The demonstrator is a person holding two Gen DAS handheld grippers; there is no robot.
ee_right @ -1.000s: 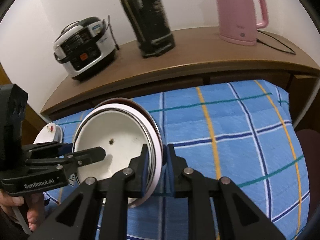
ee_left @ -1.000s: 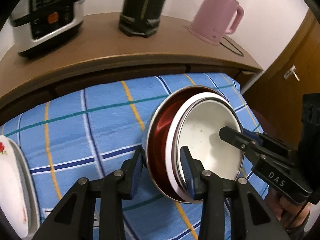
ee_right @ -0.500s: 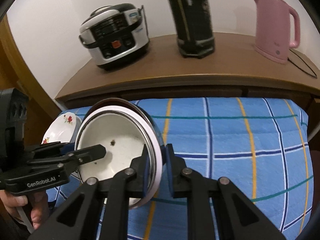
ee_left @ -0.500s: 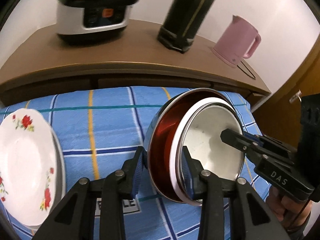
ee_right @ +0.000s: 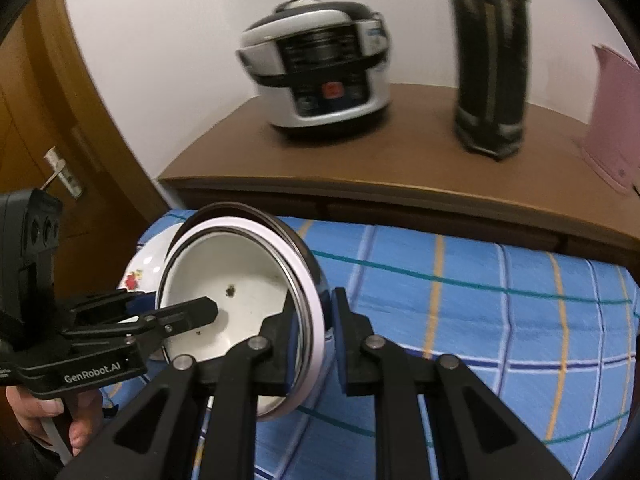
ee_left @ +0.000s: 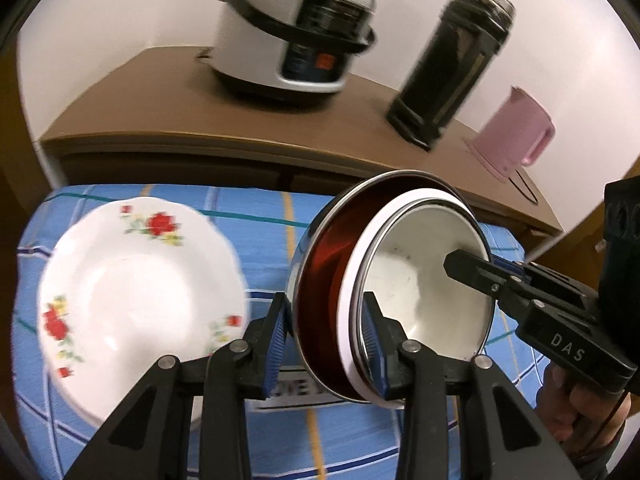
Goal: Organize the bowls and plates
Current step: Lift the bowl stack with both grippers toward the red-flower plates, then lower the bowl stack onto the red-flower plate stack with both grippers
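Note:
A red-sided steel bowl with a white inside (ee_left: 416, 280) is held up on edge above the blue checked cloth (ee_left: 260, 216). My left gripper (ee_left: 326, 344) is shut on its rim from one side. My right gripper (ee_right: 316, 344) is shut on the rim of the same bowl (ee_right: 236, 284) from the other side. A white plate with red roses (ee_left: 136, 300) lies on the cloth just left of the bowl; in the right wrist view the plate (ee_right: 142, 268) shows partly behind the bowl.
A wooden sideboard (ee_left: 168, 120) behind the table carries a rice cooker (ee_left: 296, 36), a black thermos (ee_left: 452, 68) and a pink kettle (ee_left: 516, 132). A wooden door (ee_right: 32, 128) stands at the left.
Both grippers have carried the bowl leftwards over the cloth. The rose plate has come fully into the left wrist view, right beside the bowl.

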